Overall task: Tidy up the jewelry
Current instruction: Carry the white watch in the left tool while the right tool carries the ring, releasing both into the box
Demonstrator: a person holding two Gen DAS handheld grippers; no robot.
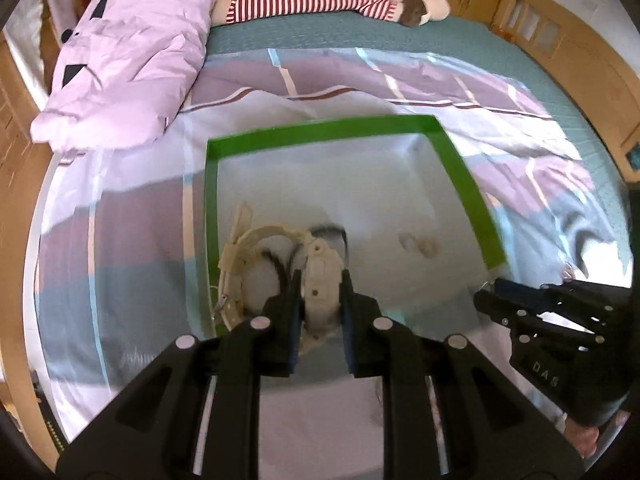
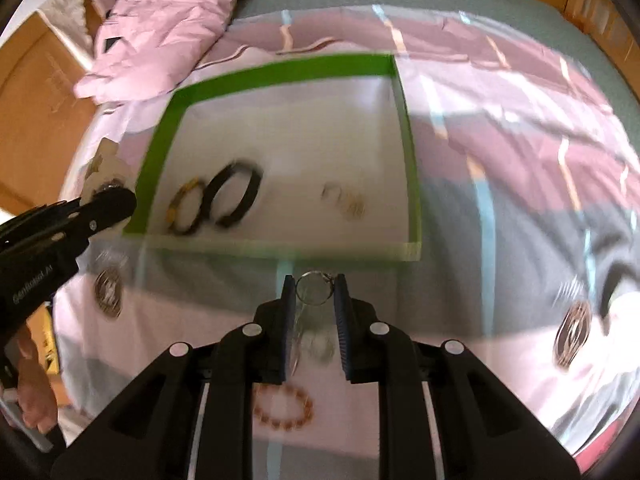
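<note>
Pinching a cream watch (image 1: pixel 320 276) by its case, the left gripper (image 1: pixel 320 280) hangs over the near-left corner of the green-rimmed tray (image 1: pixel 320 128), its fingers (image 1: pixel 294 300) closed against the case while the strap loops out to the left, over the tray's left rim. The right gripper (image 2: pixel 315 292) has its fingers (image 2: pixel 340 300) shut on a thin silver ring (image 2: pixel 314 290), perhaps a key-ring style piece with a pendant below; motion blur leaves that unclear. It sits just short of the tray's near edge. Inside the tray lie a black bangle (image 2: pixel 234 194), a black-and-gold bracelet (image 2: pixel 186 212) touching it, and small pale pieces (image 2: pixel 346 200) near the right. An amber bead bracelet (image 2: pixel 284 406) and two dark round pieces (image 2: pixel 109 292) remain on the bedspread (image 2: pixel 500 160). The step in hand looks like depositing both held items; next, each gripper should lower over bare tray floor and release clear of the pieces already there.
</note>
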